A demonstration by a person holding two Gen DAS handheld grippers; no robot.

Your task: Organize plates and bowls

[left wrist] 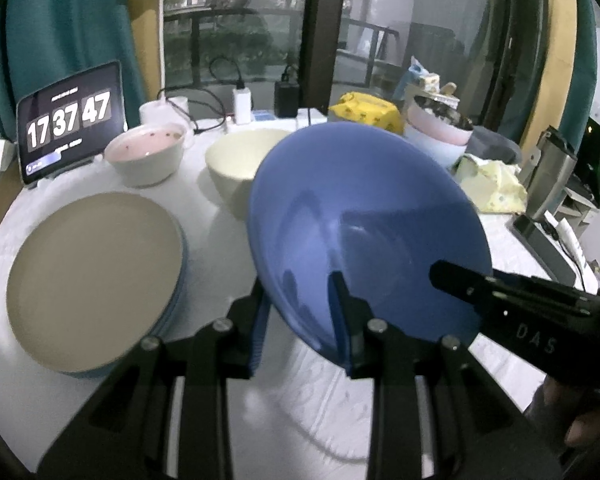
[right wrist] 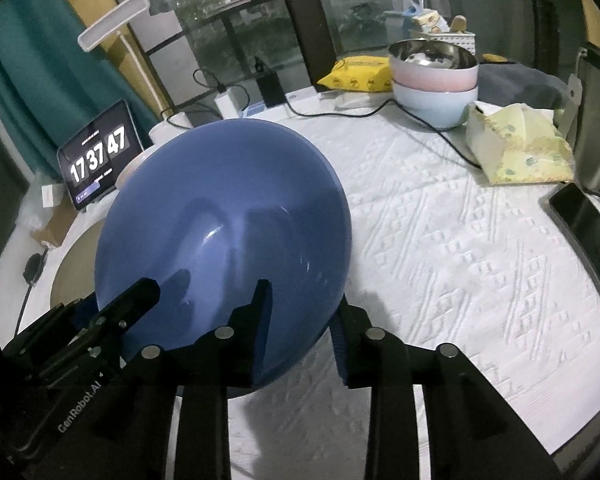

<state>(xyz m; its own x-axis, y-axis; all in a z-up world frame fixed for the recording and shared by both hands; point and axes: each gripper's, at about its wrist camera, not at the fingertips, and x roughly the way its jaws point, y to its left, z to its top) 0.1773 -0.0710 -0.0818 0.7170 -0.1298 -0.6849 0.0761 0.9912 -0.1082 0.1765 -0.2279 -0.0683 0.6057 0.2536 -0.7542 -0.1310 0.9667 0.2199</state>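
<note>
Large glossy blue plastic bowl held tilted above the white embossed tablecloth, near edge low, far rim raised. Left gripper: tongs narrowed onto the bowl's near rim, one finger inside the wall, the other outside and beneath. Right gripper: tongs pinched on the same rim further round, one finger inside, one outside; in the left wrist view it enters from the bowl's right side. Left of the blue bowl, a flat beige round plate lies on a light-blue plate, both on the cloth. Beyond the blue bowl, a cream ceramic bowl stands upright just behind its far rim; left of that, a white bowl with pink interior. Further left, a tablet showing 17 37 47. Right and beyond the blue bowl, a stack of pink and pale-blue bowls with a steel inner bowl; a yellow tissue pack near it.
</note>
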